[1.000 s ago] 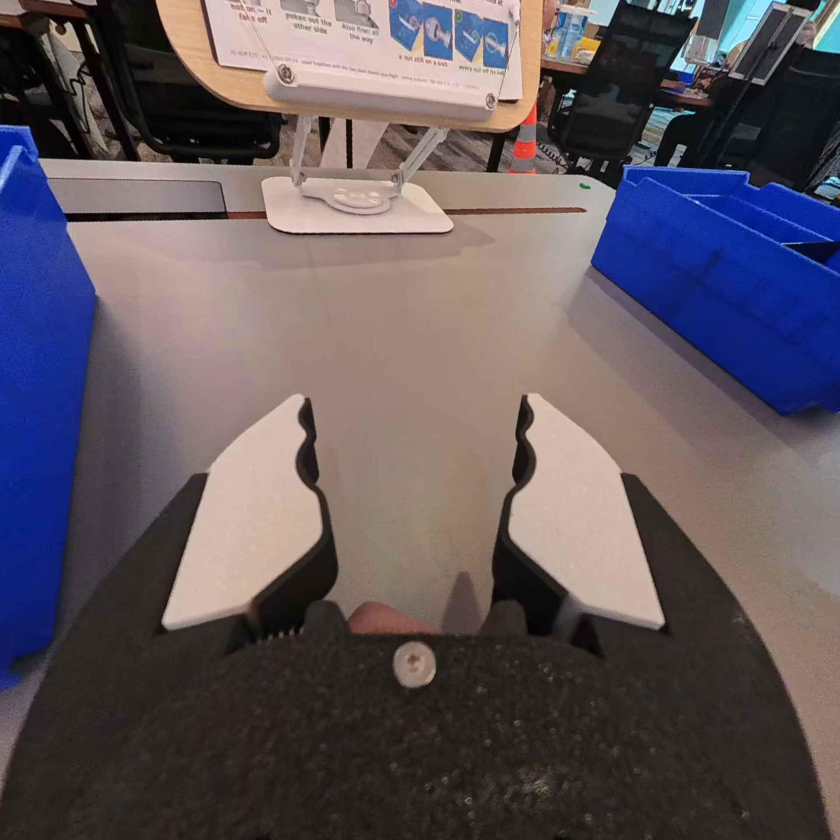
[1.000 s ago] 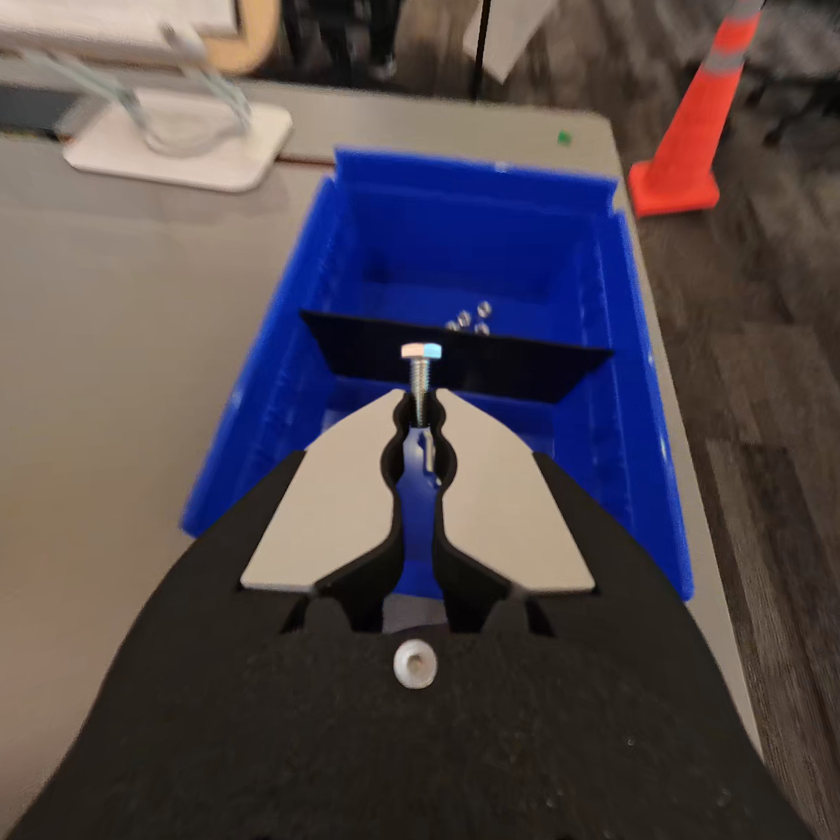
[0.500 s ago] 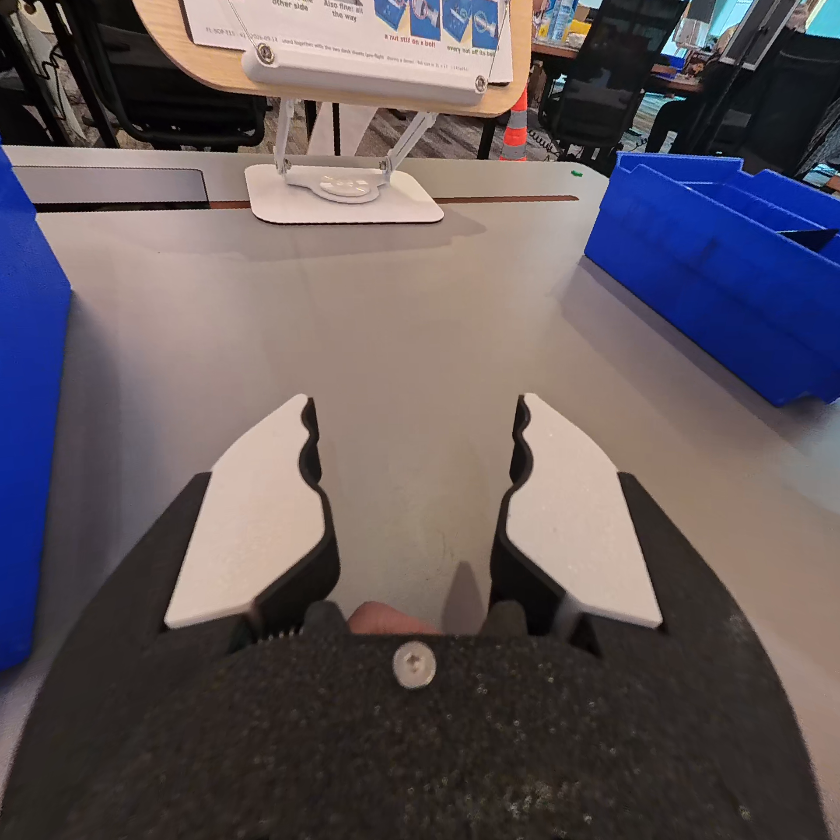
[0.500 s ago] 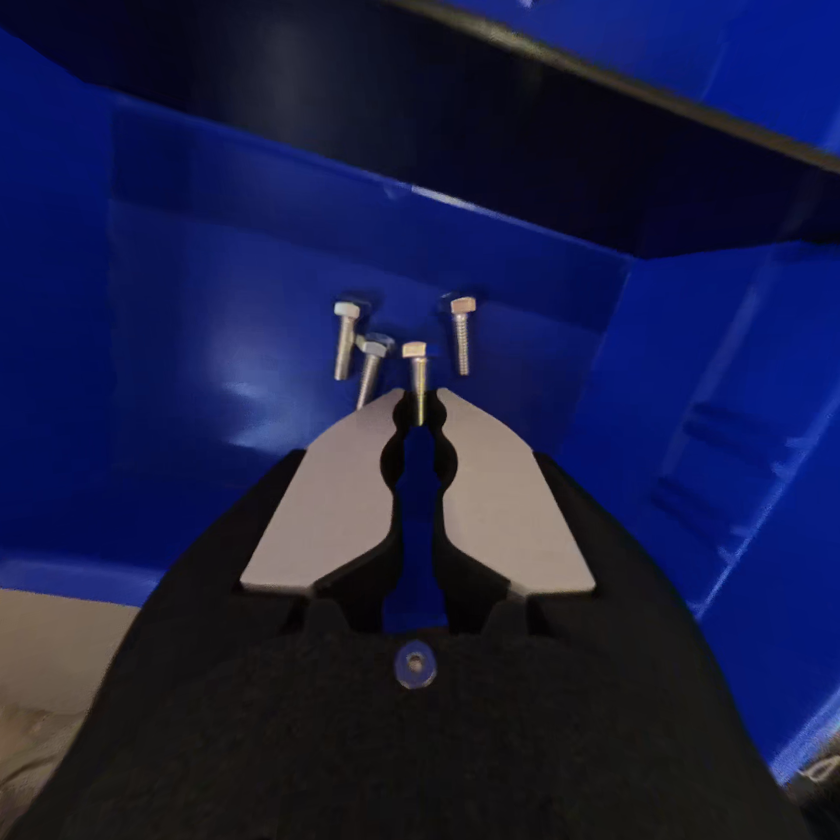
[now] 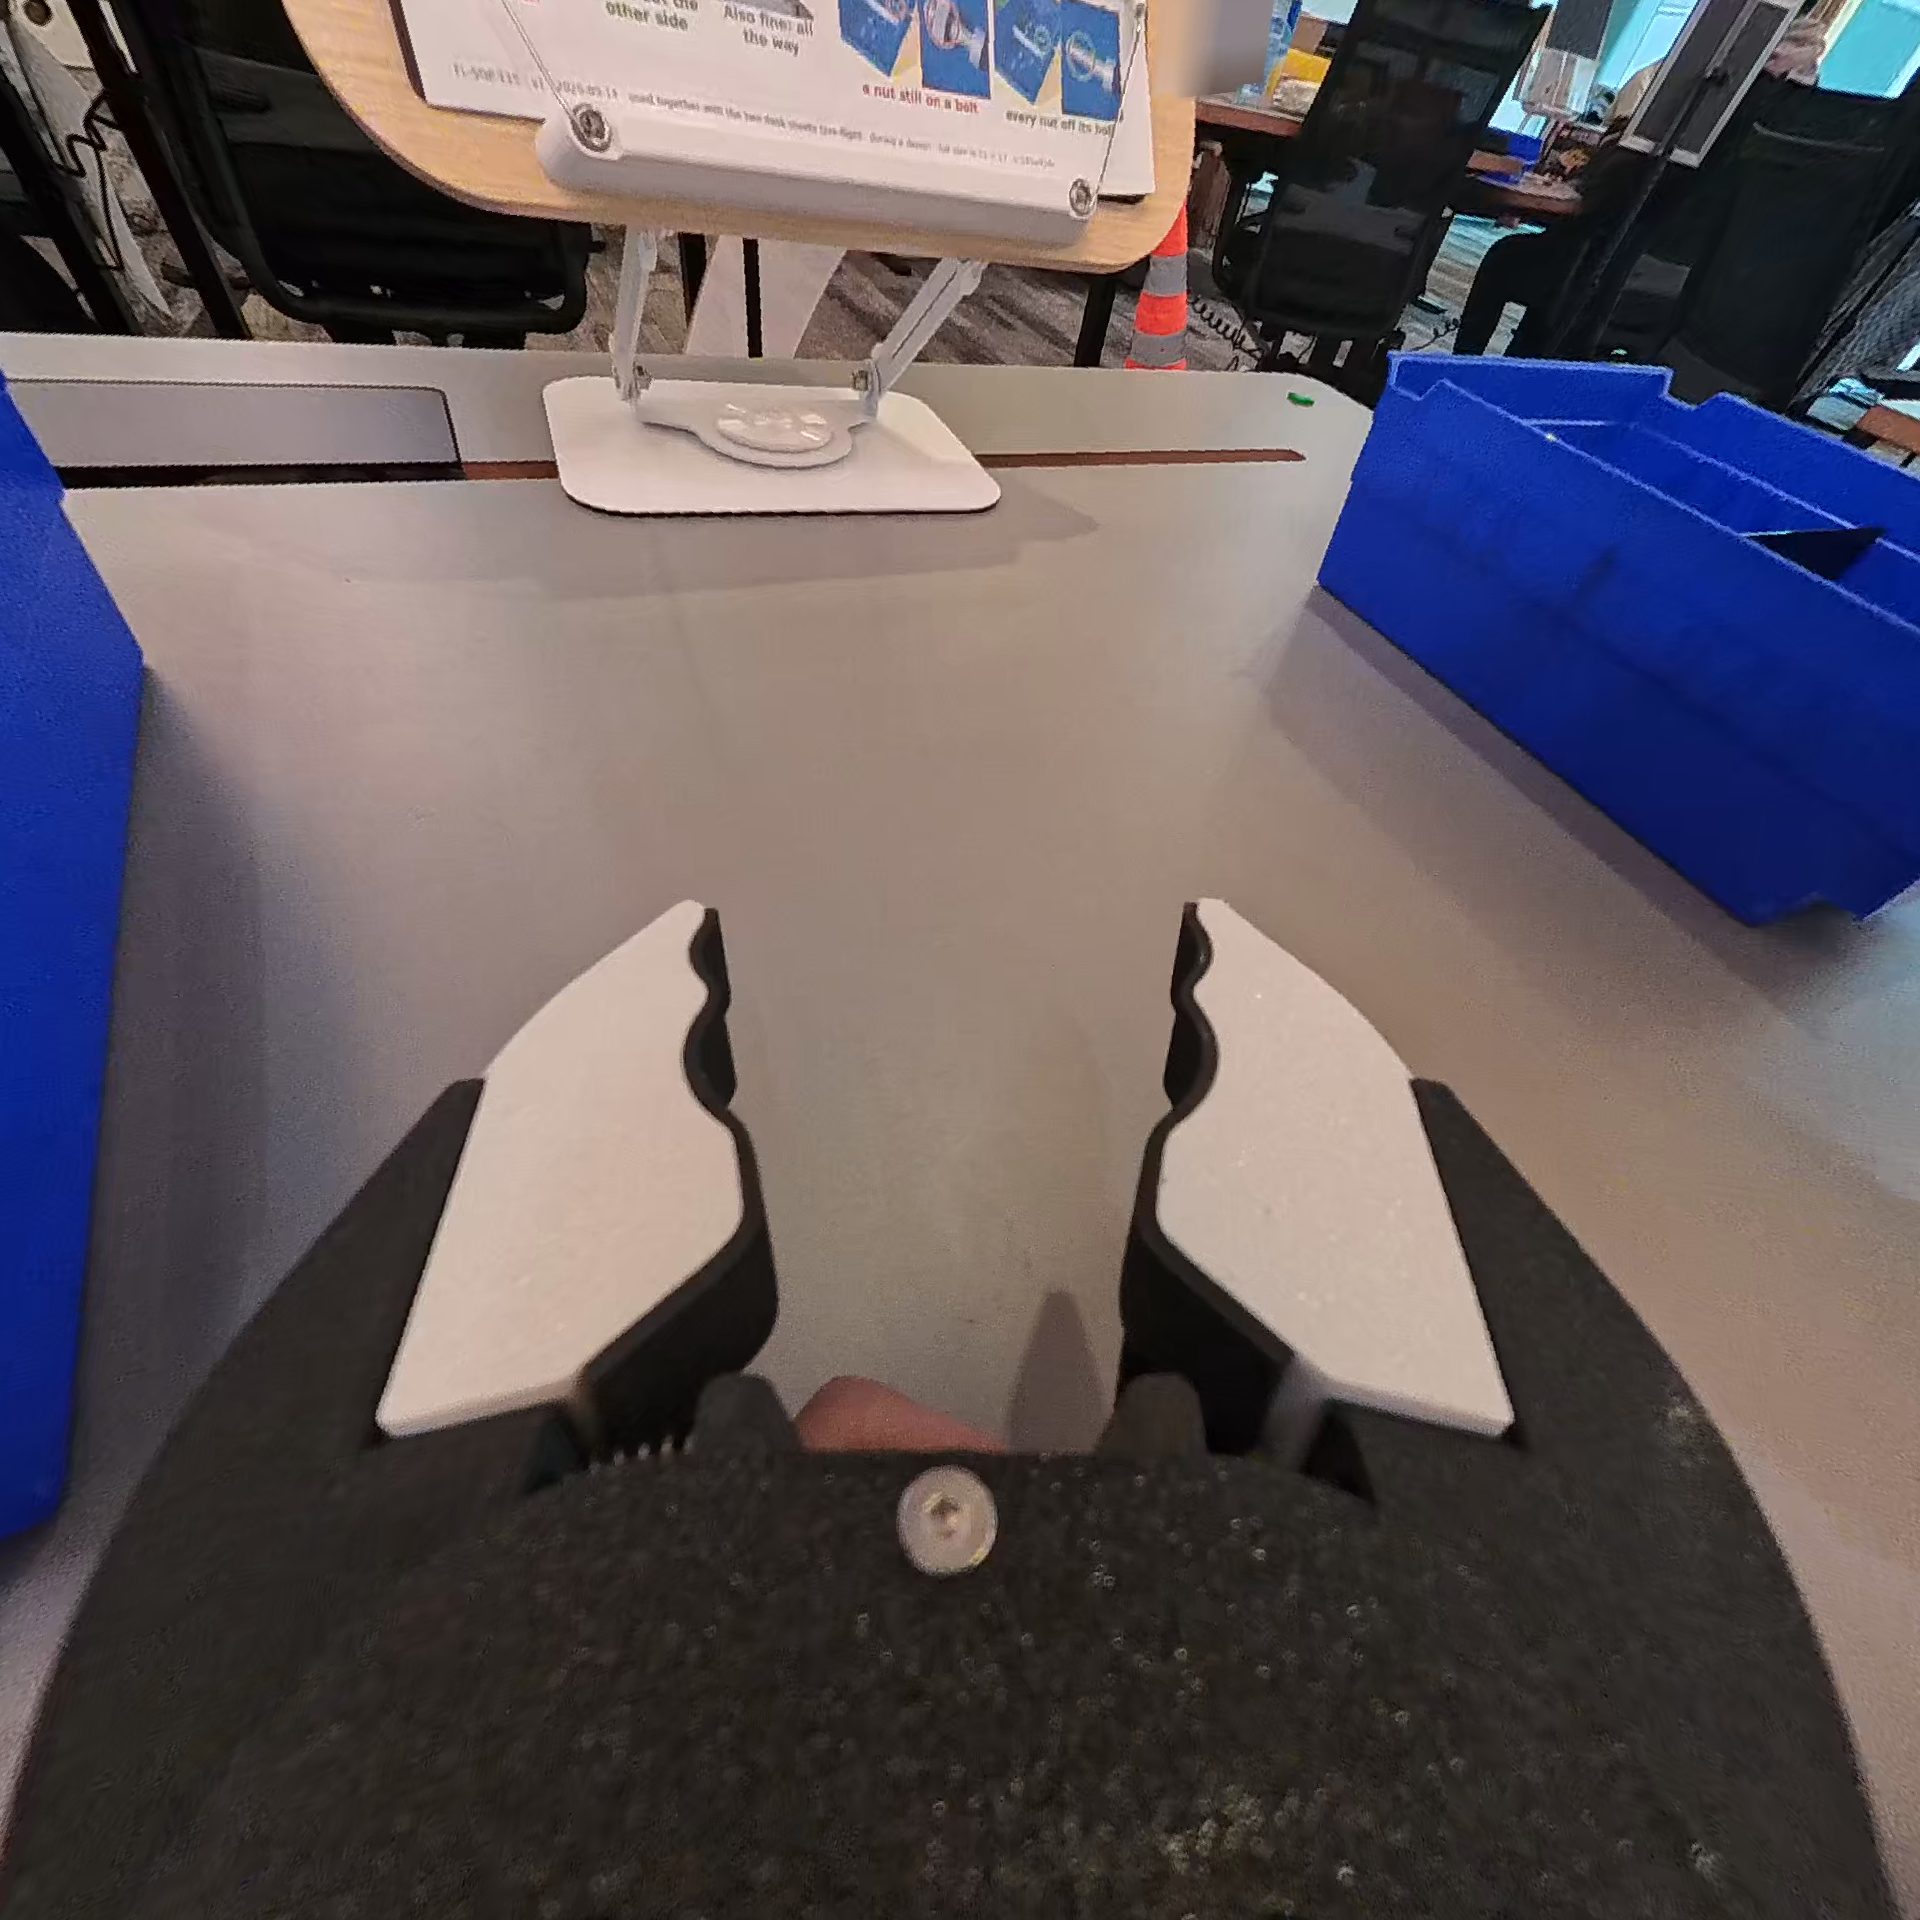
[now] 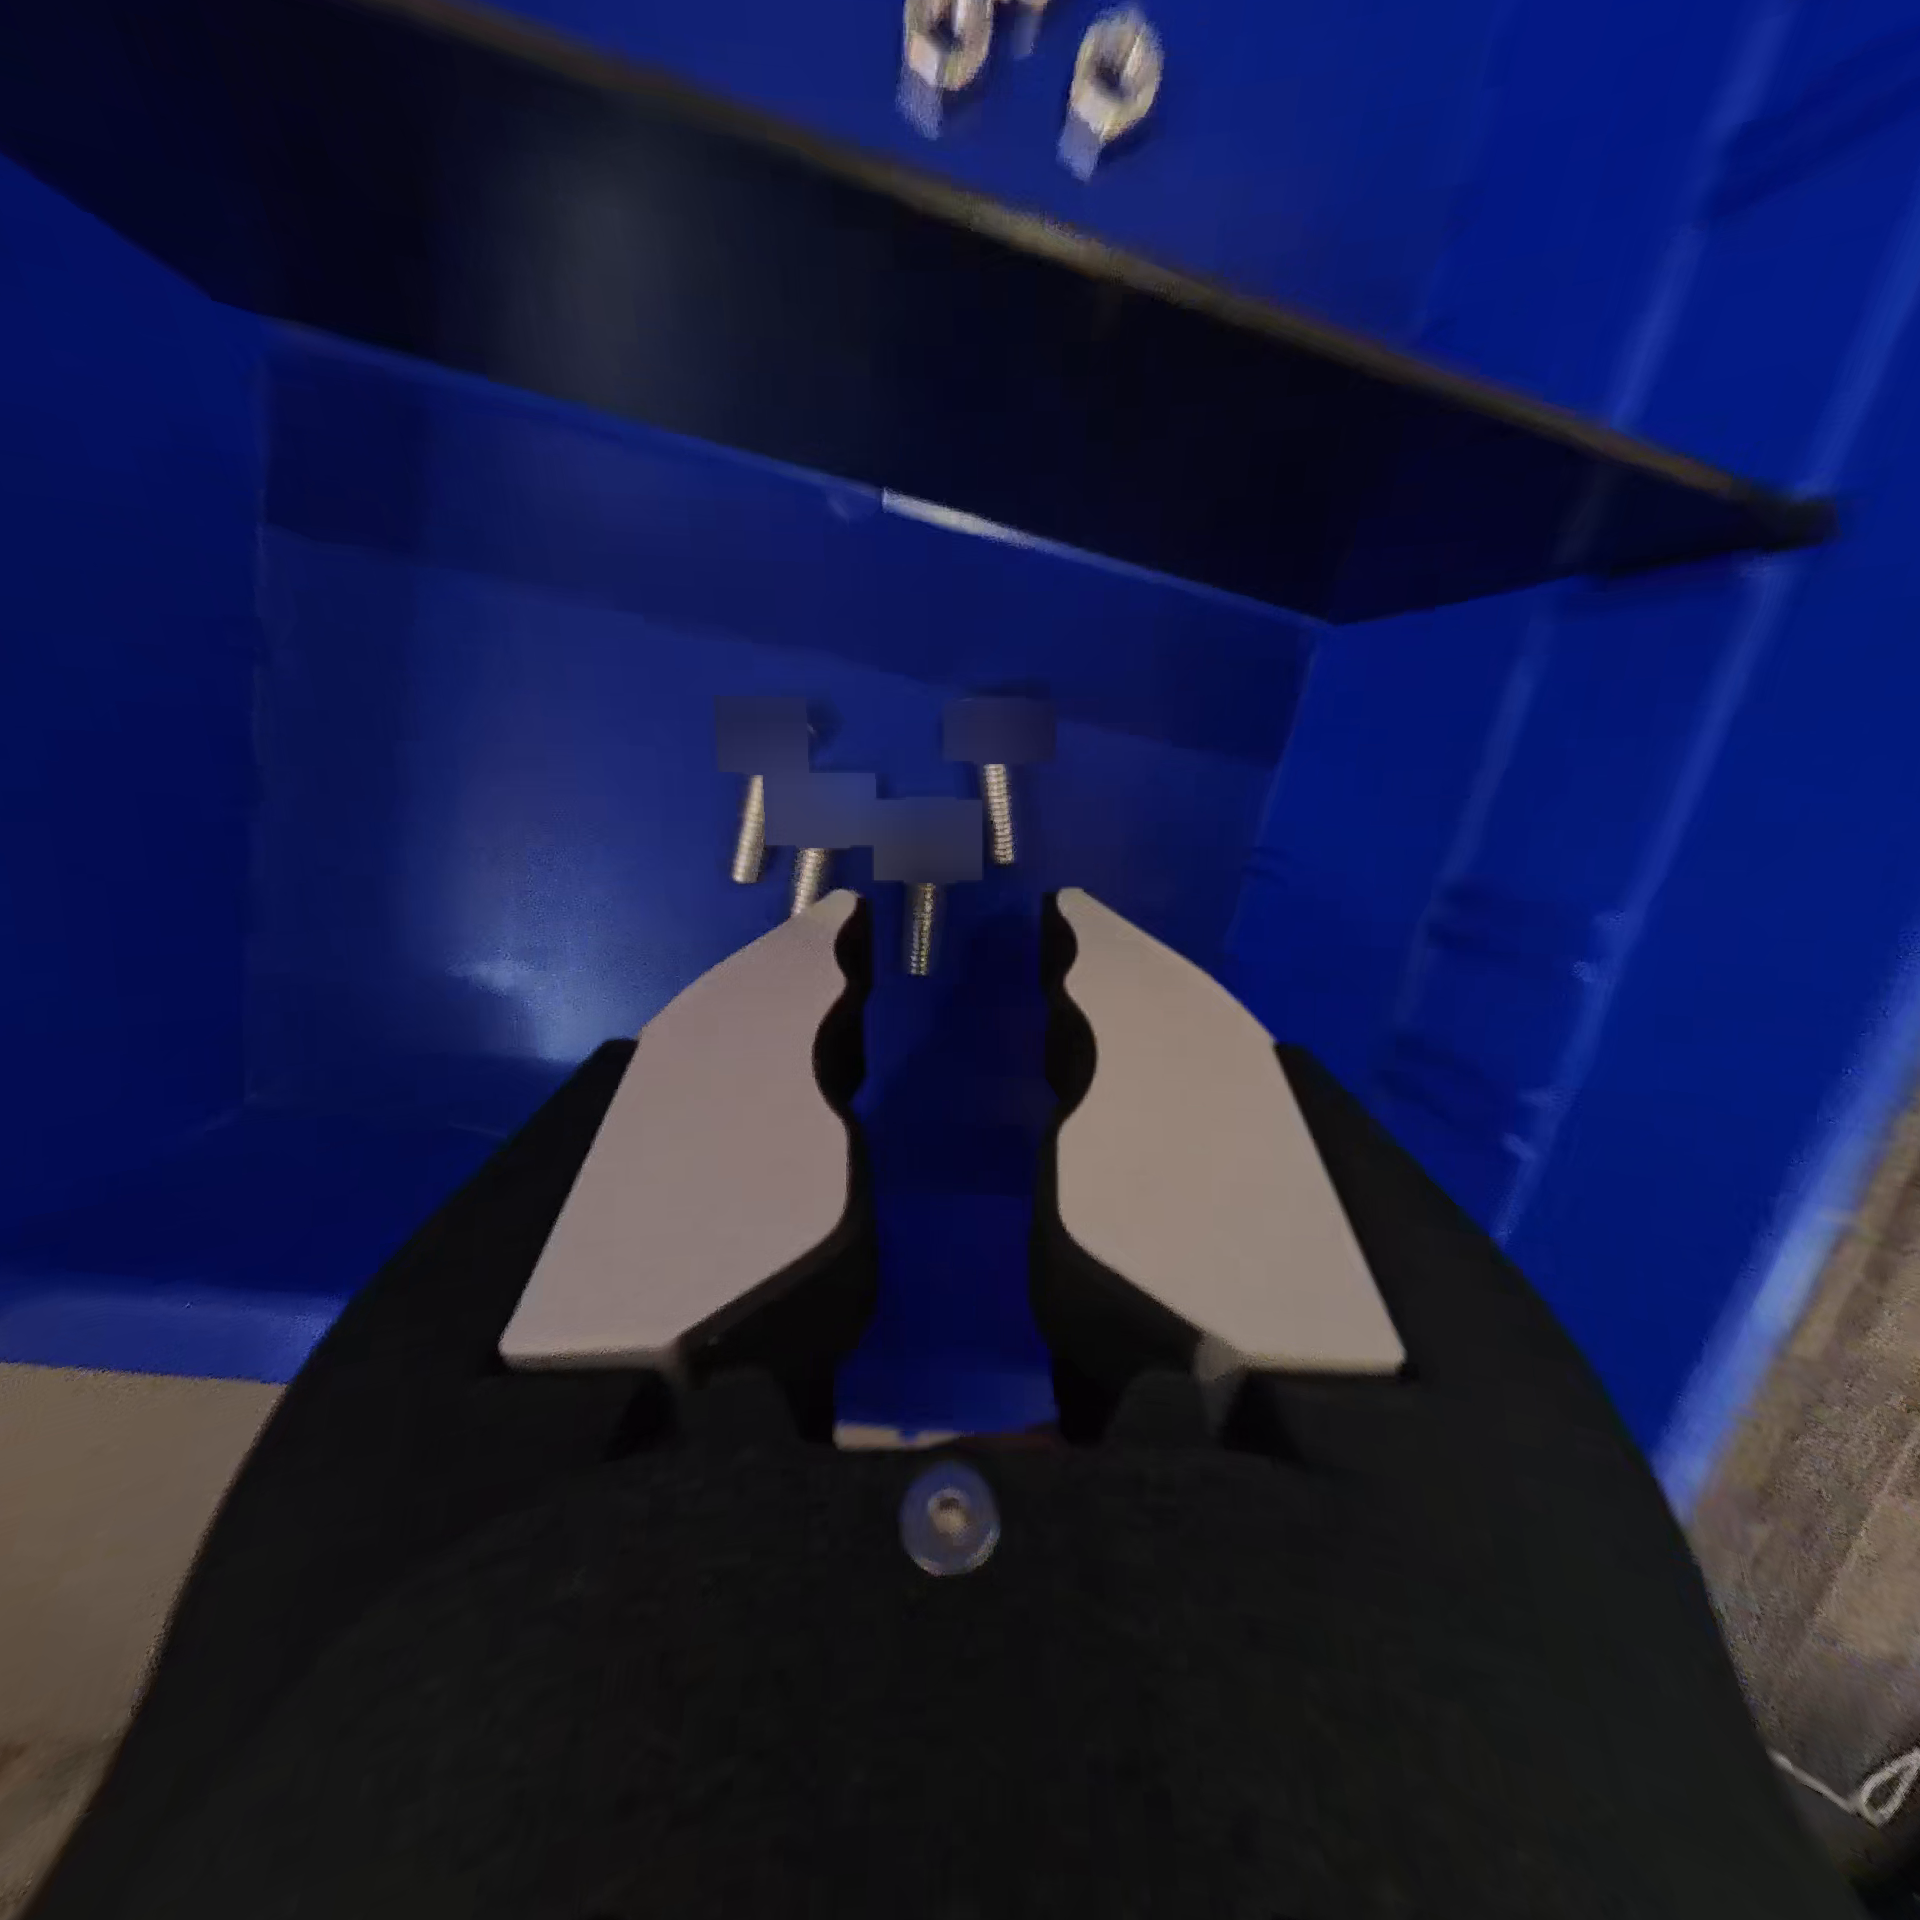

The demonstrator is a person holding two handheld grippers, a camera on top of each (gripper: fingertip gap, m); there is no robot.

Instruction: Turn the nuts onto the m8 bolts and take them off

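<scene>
In the right wrist view my right gripper (image 6: 951, 909) is open inside the near compartment of a blue bin (image 6: 312, 883). A silver bolt (image 6: 918, 930) lies free on the bin floor between the fingertips, touching neither. Three more bolts lie just beyond: one (image 6: 748, 831), one (image 6: 808, 878), one (image 6: 1000, 816); blurred patches cover their heads. Silver nuts (image 6: 1112, 68) lie in the far compartment behind a black divider (image 6: 935, 343). In the left wrist view my left gripper (image 5: 948, 920) is open and empty above the grey table (image 5: 935, 727).
The same blue bin (image 5: 1621, 644) stands at the right of the table. Another blue bin (image 5: 52, 935) stands at the left edge. A white stand (image 5: 774, 442) holding a wooden board with an instruction sheet (image 5: 790, 104) is at the back. An orange cone (image 5: 1158, 301) stands on the floor beyond. My right fingertips sit around 45 cm from my left ones.
My right gripper went down into the bin's near compartment with the bolt, then opened and let it go beside the other bolts. My left gripper drifted a little over the table, still open.
</scene>
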